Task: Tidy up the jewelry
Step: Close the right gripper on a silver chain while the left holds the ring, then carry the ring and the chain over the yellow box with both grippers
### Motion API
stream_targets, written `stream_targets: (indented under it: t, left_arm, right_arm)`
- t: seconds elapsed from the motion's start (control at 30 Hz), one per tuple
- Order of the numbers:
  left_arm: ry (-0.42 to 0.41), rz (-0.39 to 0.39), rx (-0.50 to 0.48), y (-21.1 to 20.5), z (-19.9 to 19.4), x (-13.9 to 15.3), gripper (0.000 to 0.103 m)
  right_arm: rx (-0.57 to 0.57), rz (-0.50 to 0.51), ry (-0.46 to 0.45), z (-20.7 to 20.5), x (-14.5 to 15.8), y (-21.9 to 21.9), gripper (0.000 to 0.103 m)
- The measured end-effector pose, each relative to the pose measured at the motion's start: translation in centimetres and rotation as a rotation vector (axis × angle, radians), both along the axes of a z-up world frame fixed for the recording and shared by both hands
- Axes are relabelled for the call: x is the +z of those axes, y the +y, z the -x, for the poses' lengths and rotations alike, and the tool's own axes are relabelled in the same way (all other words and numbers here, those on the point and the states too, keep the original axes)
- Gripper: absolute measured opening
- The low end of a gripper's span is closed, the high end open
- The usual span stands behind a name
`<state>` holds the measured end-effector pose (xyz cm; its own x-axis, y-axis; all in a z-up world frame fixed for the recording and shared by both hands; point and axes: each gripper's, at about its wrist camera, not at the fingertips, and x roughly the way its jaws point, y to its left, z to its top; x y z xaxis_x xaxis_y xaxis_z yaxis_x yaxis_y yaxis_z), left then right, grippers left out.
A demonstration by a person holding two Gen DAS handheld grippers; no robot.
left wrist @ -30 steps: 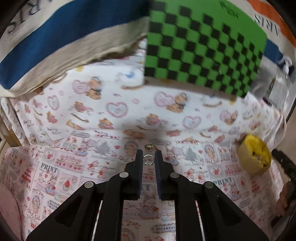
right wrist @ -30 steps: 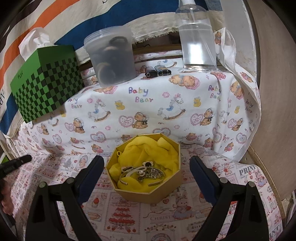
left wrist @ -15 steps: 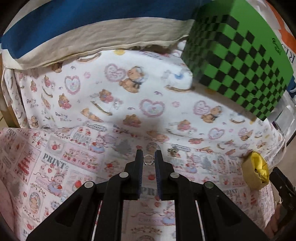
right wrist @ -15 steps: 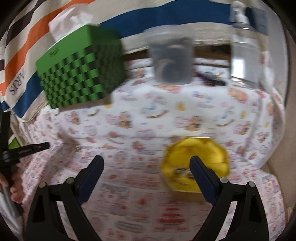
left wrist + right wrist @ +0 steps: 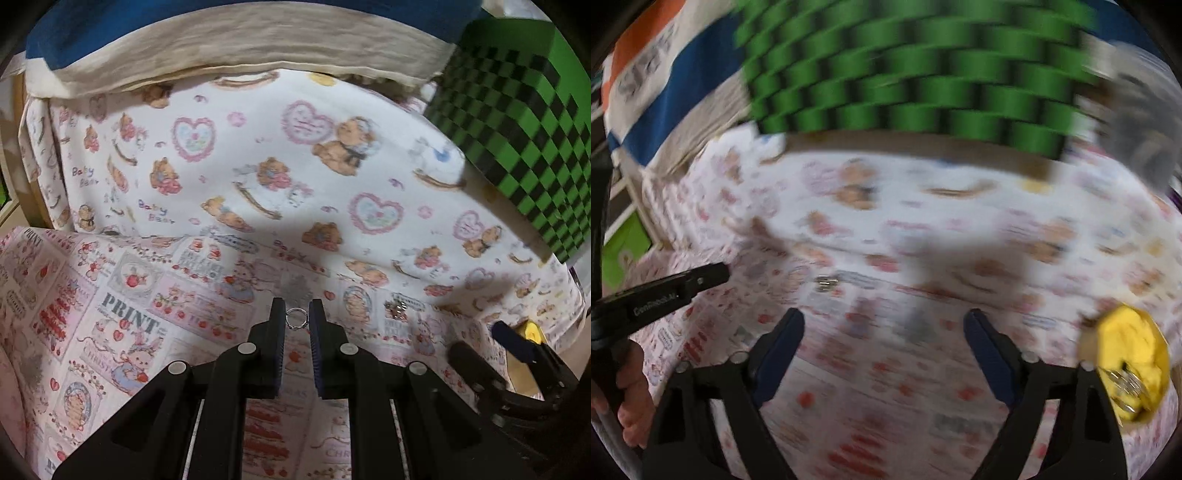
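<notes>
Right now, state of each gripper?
Left gripper: shut on small silver ring.
Right gripper: open, nothing between its fingers; has just been closing.

printed cloth (image 5: 258, 166) bears green checkered box (image 5: 524, 122), small earring (image 5: 399, 308).

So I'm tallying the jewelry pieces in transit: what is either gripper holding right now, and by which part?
The left gripper pinches a small silver ring across its band, at the fingertips. The right gripper holds nothing.
</notes>
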<state>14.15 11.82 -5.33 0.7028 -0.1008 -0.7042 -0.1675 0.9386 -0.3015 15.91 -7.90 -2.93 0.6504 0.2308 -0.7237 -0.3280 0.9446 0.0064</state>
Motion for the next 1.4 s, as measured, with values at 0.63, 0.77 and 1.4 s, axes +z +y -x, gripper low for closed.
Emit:
stream_targets:
  t: [0.63,0.77,1.4]
  left_arm:
    - [0.018,-0.044,0.083,2.9,-0.7,-0.5,0.012]
    - [0.009,-0.075,0.066,1.8,-0.6,-0.2,0.012]
    - [-0.118,-0.156,-0.045,-4.3,1.8,2.9,0.012]
  right_arm:
    - [0.06,0.064,0.082,-4.9,-3.7,5.7,0.018]
    - [0.049,0.078,0.051,-3.7,-3.0,5.3,0.018]
    - [0.019,0.015,-0.086,3.5,2.0,-1.3,0.018]
